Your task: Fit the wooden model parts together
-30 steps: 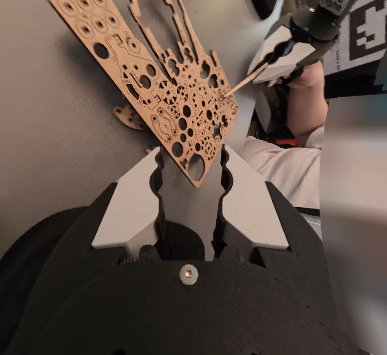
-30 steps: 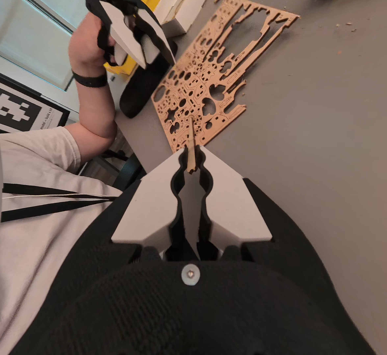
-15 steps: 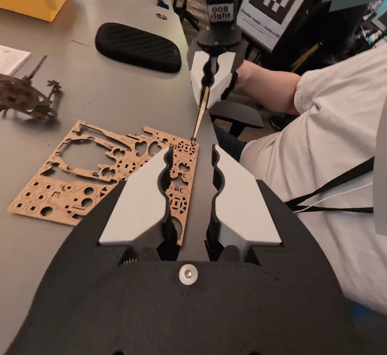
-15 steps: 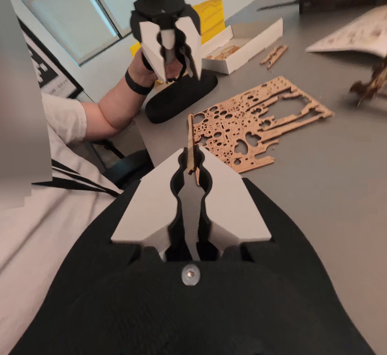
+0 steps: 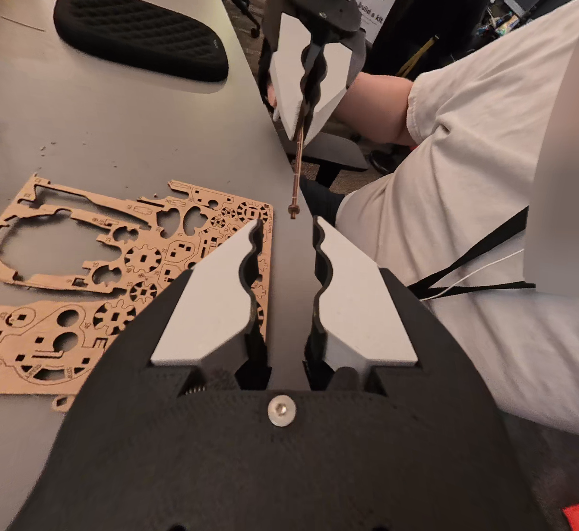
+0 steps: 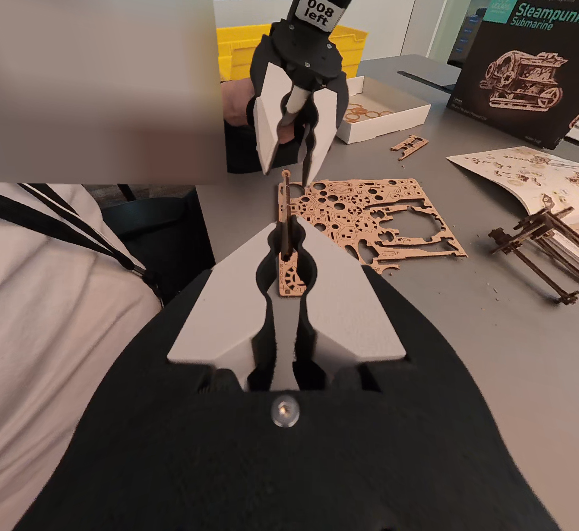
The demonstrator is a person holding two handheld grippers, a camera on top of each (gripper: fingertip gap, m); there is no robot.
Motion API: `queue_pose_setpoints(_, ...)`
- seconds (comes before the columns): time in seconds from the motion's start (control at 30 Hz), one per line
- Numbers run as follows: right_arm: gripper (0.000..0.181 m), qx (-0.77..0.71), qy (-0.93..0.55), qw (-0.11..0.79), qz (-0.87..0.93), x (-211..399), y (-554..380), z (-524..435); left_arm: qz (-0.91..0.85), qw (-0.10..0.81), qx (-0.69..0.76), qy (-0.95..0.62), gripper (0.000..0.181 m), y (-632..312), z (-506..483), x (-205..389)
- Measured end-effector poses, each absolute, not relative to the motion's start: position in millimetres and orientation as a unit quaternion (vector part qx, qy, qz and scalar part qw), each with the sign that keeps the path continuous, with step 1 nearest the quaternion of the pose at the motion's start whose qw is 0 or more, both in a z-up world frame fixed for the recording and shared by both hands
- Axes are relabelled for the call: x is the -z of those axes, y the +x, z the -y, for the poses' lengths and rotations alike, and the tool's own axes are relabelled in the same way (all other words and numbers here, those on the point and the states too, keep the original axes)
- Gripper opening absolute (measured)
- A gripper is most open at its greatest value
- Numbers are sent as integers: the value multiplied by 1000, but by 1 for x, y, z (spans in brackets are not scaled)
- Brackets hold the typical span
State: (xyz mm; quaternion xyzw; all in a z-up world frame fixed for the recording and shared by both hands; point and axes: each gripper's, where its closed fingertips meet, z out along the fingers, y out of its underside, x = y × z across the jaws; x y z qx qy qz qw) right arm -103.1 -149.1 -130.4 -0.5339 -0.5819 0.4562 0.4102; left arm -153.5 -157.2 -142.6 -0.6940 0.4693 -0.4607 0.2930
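Since 0.5 s ago both tongs have drawn closer; the rod tip has left the sheet and hangs off its corner.

Grey worktop [image 6: 470, 343], person seated at its edge.
Dark kit box [image 6: 517, 62] at the back right.
Laser-cut wooden sheet [image 6: 369, 221] flat on the worktop, many parts punched out.
Left tongs [image 5: 285, 224] spread, empty, over the sheet's near corner.
Right tongs [image 6: 286, 221] pinching a thin wooden rod [image 6: 285, 203], its tip just before the left tongs.

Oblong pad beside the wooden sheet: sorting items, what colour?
Black oblong pad, quilted texture; left wrist view.
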Motion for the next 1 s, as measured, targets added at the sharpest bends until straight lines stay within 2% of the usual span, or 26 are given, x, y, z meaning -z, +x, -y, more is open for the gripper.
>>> queue_pose_setpoints(0.13, 0, -450, -528, 411, 591, 130, -106, 152, -473, 294, 483, -675, 28, -147, 165, 137)
queue_pose_setpoints(0.33, 0, -448, -527, 409, 595, 132, -108, 153, -481, 295, 470, -679, 6, -143, 166, 143)
queue_pose_setpoints(0.57, 1, -457, -536, 382, 598, 138, -111, 155, -498, 309, 444, -678, 5, -146, 165, 145)
queue_pose_setpoints(0.83, 0, -383, -543, 368, 651, 146, -110, 146, -502, 315, 402, -697, 5, -149, 158, 153)
queue_pose_setpoints(1.0, 0, -420, -539, 372, 628, 138, -95, 138, -499, 313, 412, -695, 6, -160, 155, 150)
